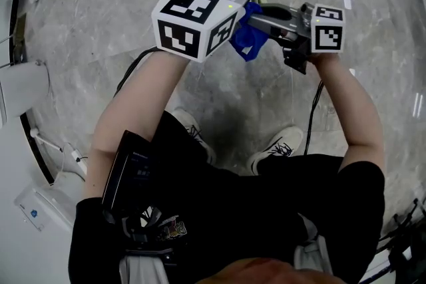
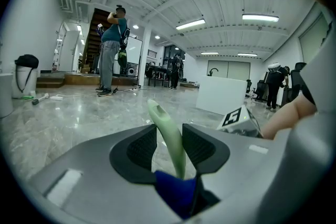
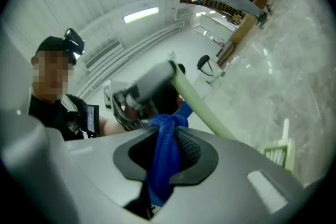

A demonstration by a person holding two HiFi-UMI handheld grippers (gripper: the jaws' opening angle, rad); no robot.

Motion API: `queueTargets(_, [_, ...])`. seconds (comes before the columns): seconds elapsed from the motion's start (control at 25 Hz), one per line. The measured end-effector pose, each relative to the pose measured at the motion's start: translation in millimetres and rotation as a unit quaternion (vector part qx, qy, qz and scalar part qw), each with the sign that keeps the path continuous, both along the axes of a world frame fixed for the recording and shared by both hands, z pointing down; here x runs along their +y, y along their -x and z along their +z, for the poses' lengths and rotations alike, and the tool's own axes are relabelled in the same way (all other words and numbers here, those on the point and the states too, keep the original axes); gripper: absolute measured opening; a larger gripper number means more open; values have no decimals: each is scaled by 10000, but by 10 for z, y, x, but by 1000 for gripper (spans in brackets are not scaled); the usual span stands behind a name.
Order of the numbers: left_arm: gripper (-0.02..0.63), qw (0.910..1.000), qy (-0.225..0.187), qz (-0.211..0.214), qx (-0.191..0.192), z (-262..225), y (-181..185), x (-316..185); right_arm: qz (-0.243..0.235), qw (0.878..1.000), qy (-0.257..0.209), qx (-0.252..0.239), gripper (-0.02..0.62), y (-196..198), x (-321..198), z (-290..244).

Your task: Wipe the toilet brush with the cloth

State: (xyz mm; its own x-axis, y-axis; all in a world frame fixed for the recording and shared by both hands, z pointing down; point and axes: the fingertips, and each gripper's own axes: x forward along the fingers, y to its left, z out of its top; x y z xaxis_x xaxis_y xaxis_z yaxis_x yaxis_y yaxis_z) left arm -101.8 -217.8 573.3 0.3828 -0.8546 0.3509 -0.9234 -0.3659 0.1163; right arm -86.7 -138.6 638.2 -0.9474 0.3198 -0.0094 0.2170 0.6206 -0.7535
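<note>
The left gripper (image 2: 169, 132) fingers are clamping the pale green toilet brush (image 2: 167, 136) above the marble floor (image 1: 219, 96). Its long axis is slanting, tip pointing up and away, head seemingly hanging low. The right gripper (image 3: 167, 136) fingers are pinching the blue cloth (image 3: 164, 157), which is touching the handle.

Left gripper (image 2: 169, 132): jaws closed on the pale green toilet brush handle (image 2: 161, 118), which rises above the pads, tilted left. Blue cloth (image 2: 177, 192) is bunched at the handle's base, low between the jaws. Beyond lie a glossy marble floor (image 2: 79, 118), a standing person (image 2: 112, 50) left of centre, a black bin (image 2: 25, 75) at the left edge and a white counter (image 2: 223, 94) to the right.
</note>
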Motion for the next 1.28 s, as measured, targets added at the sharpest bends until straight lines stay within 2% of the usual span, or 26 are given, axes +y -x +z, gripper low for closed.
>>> queueTargets(0.08, [166,10000,8,13,-8,-5,-6,-25,-99,9989,-231,-389,57,-82,-108,-360])
queueTargets(0.16, [164,10000,17,-7,38,4,67,-2,-189,9966,-564,-563,57,-84,-126,-576])
queueTargets(0.24, [161,10000,27,-35,88,14,151,29,-247,9946,-843,-545,57,-56,-103,-633])
queueTargets(0.36, [163,10000,16,3,41,11,152,21,-512,9941,-921,-271,57,-100,-37,-482])
queueTargets(0.48, [161,9999,55,89,62,35,24,36,-740,9944,-733,193,57,-315,-18,-73])
queueTargets(0.64, [161,9998,59,168,59,21,-27,99,-735,9958,26,548,57,-672,-220,319])
queueTargets(0.76, [163,9997,-35,186,167,-47,-10,128,-388,9956,259,816,57,-862,-454,537])
queueTargets(0.84, [163,9995,-120,136,269,-108,24,124,50,9957,267,891,57,-921,-649,621])
queueTargets(0.92, [163,9993,-106,32,361,-120,70,111,559,9952,193,775,57,-895,-844,559])
queueTargets(1.0, [161,9990,-49,-32,453,-90,89,96,853,9949,-17,538,57,-777,-949,323])
queueTargets(1.16, [153,9986,17,-35,534,-44,63,58,881,9942,-553,-260,57,-366,-891,-480])
queueTargets(1.28, [150,9983,29,-31,585,-46,54,50,852,9883,-876,-913,57,-151,-795,-1103])
